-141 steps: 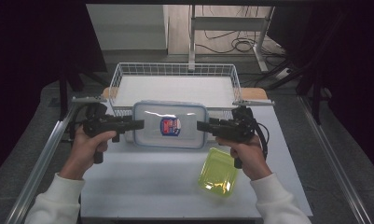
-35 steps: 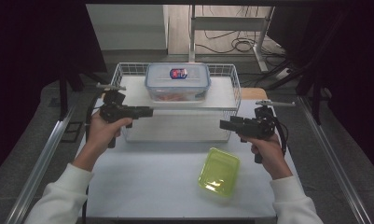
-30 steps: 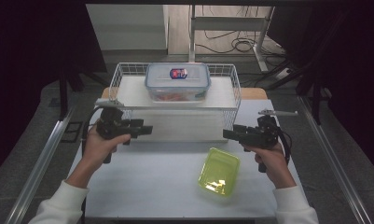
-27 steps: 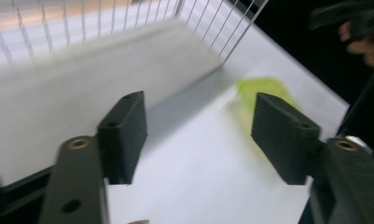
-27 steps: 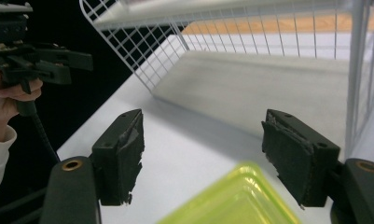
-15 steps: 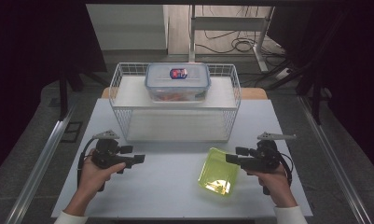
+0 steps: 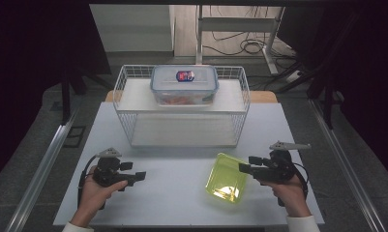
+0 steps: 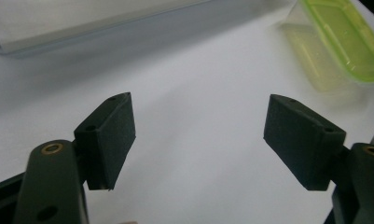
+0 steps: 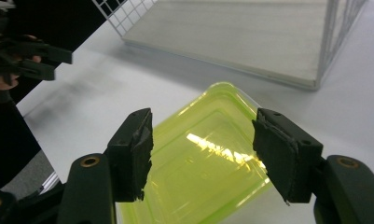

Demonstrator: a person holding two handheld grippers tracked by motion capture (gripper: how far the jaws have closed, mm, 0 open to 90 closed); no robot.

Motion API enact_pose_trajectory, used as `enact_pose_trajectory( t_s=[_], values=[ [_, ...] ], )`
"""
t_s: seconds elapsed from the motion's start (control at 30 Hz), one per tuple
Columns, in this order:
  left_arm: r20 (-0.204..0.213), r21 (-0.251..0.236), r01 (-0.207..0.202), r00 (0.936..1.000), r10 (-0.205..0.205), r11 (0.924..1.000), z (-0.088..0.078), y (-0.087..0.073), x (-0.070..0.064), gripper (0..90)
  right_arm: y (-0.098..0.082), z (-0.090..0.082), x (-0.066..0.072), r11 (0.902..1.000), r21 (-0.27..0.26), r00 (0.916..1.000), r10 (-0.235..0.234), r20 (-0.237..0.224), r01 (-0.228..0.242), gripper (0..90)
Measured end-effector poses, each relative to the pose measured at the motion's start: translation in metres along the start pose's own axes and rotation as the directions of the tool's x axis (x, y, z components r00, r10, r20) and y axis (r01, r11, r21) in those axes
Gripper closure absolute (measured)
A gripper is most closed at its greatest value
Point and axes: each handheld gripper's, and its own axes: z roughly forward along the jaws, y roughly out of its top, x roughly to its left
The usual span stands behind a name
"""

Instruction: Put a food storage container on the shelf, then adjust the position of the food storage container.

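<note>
Now you are working the step of fetching the yellow-green container (image 7: 227, 178), with the clear lidded box (image 7: 184, 85) already sitting on top of the wire rack (image 7: 128, 126) at the back of the counter (image 7: 182, 203). Starting at the left, your left gripper (image 7: 139, 175) is hovering low over bare counter, well apart from the container; its jaws are standing wide with nothing between them, having just been opening. Moving right, the yellow-green container is lying on the counter near the front, just in front of the rack's right corner, and seems tilted. At the far right, your right gripper (image 9: 201, 154) is pointing at the container's near side; its jaws have just been closing, yet they are standing apart above the container, not pressing on it. Next, I judge, you are needing to lower the right jaws over one wall and squeeze, while bringing the left gripper across to steady the far side.
</note>
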Motion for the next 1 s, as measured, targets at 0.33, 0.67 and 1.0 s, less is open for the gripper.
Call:
enact_pose_trajectory(
  t_s=[0.33,0.67,1.0],
  values=[
    [-0.018,0.013,-0.025,0.9995,0.025,0.9996,0.001,-0.002,-0.001,22.8,-0.019,0.0,-0.011,0.9971,0.076,0.9995,-0.01,0.029,0.008,54.4],
    [0.002,0.001,-0.021,0.9998,0.021,0.9998,-0.004,-0.002,-0.001,23.1,-0.05,-0.012,0.002,0.9737,0.196,0.991,-0.127,0.044,0.116,88.3],
    [-0.002,-0.011,-0.004,1.0,0.004,0.9999,-0.006,-0.002,0.002,22.9,-0.079,0.006,0.021,0.9152,0.341,0.9716,-0.236,0.02,0.215,89.0]
  ],
)
